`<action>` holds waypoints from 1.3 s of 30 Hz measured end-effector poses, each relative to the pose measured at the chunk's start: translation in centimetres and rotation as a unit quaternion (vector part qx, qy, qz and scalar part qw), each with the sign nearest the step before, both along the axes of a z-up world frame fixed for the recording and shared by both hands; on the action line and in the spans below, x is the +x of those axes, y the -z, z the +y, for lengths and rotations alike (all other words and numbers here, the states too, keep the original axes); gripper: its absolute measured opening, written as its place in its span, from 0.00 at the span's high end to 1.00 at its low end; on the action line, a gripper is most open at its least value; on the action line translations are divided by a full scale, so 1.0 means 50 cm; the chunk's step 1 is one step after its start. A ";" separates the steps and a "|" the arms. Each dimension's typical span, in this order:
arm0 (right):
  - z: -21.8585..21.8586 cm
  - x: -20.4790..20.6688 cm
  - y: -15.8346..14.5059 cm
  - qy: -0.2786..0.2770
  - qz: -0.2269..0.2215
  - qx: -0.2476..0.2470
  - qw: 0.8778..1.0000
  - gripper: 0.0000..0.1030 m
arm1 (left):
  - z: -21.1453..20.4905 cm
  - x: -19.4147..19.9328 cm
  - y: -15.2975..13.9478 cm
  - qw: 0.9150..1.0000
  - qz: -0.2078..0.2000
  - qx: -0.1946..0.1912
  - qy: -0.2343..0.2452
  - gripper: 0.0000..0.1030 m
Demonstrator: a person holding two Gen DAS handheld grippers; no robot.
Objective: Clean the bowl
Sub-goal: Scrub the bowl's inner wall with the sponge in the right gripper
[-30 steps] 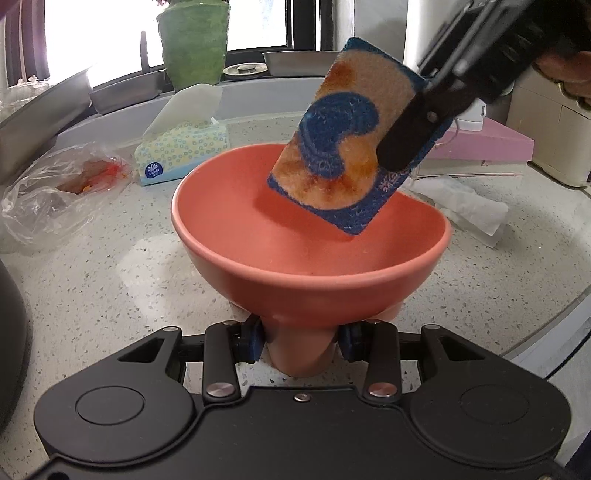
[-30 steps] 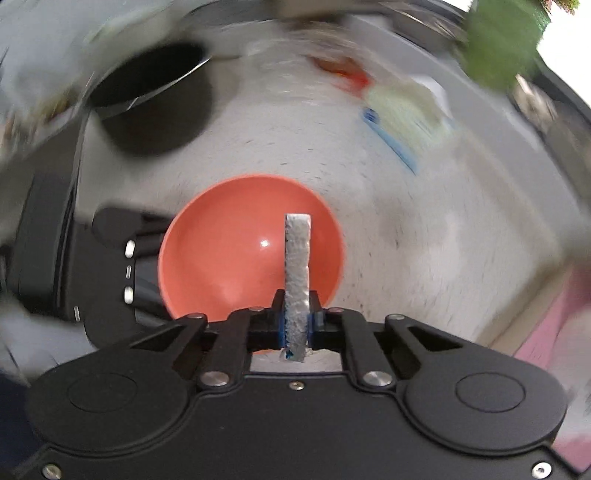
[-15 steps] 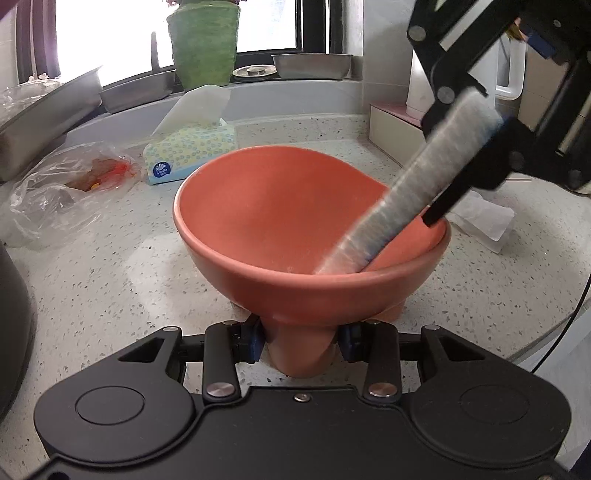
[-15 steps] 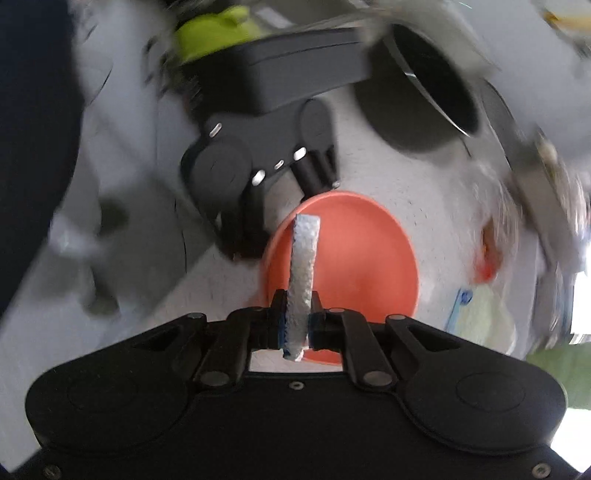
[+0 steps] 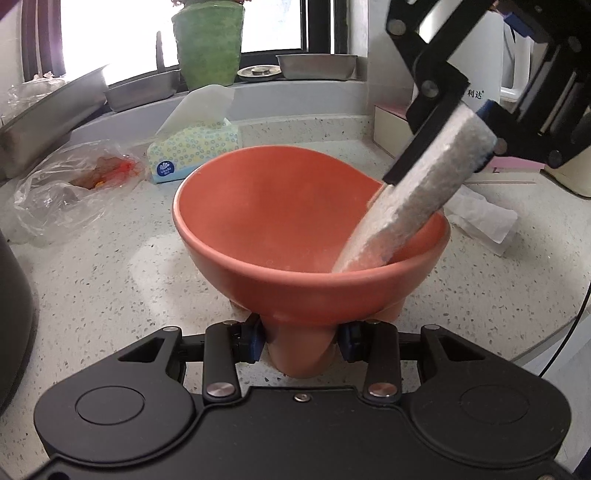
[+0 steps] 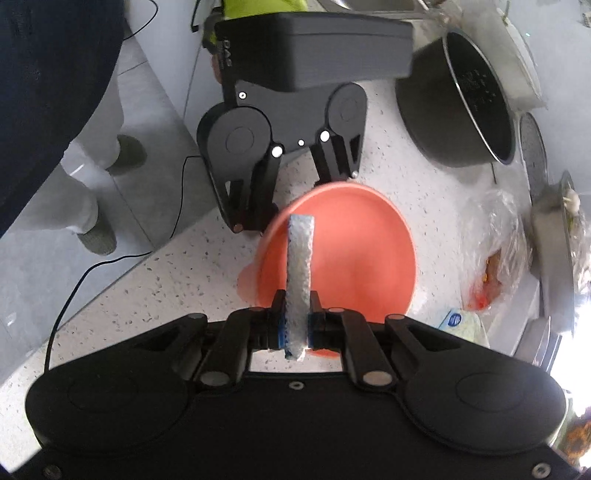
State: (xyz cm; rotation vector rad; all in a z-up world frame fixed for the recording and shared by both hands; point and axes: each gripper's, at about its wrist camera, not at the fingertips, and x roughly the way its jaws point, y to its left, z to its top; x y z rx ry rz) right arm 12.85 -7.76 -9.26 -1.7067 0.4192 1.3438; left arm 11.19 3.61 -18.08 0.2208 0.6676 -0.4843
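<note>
The left gripper [image 5: 301, 341] fingers pinched the bowl [image 5: 295, 229] by its foot, holding it tilted just above the speckled desk [image 5: 110, 288]. The right gripper [image 6: 295, 321] fingers clamped the sponge [image 5: 417, 195] edge-on, its lower end pressed against the bowl's inner wall near the rim. The step in hand appeared to be scrubbing the interior. Further wiping would call for firm contact along the wall while the foot stayed gripped. Beyond the bowl lay a tissue pack [image 5: 192, 153], a plastic bag [image 5: 70, 184] and a window sill.

Daylight floods from the far window [image 5: 273, 26], blown out white. Fisheye edges bend; the worktop [image 5: 110, 280] shows soft glare.
</note>
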 end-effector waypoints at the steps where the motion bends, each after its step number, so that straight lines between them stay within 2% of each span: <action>1: 0.004 0.000 0.001 -0.002 -0.001 -0.001 1.000 0.89 | 0.000 0.000 0.000 1.000 0.000 0.001 0.001 0.63; 11: 0.066 0.046 -0.001 -0.023 -0.033 -0.003 0.999 0.89 | 0.002 0.004 0.000 1.000 0.007 -0.002 0.005 0.63; 18: 0.067 0.102 -0.017 0.023 -0.024 0.004 0.999 0.89 | 0.003 0.004 0.000 1.000 0.009 -0.005 0.007 0.63; 22: 0.045 0.096 -0.023 0.030 -0.026 -0.002 0.999 0.89 | 0.007 0.006 0.000 1.000 0.009 -0.007 0.012 0.63; 32: -0.022 0.025 -0.029 0.026 0.016 -0.020 0.999 0.89 | 0.011 0.002 0.001 1.000 0.005 -0.013 0.015 0.63; 36: -0.007 -0.006 -0.020 0.015 0.027 -0.010 0.999 0.89 | 0.010 0.004 0.002 1.000 0.006 -0.012 0.018 0.63; 39: 0.013 -0.004 -0.013 0.007 0.013 -0.001 1.000 0.89 | 0.010 0.004 0.001 1.000 0.007 -0.012 0.018 0.63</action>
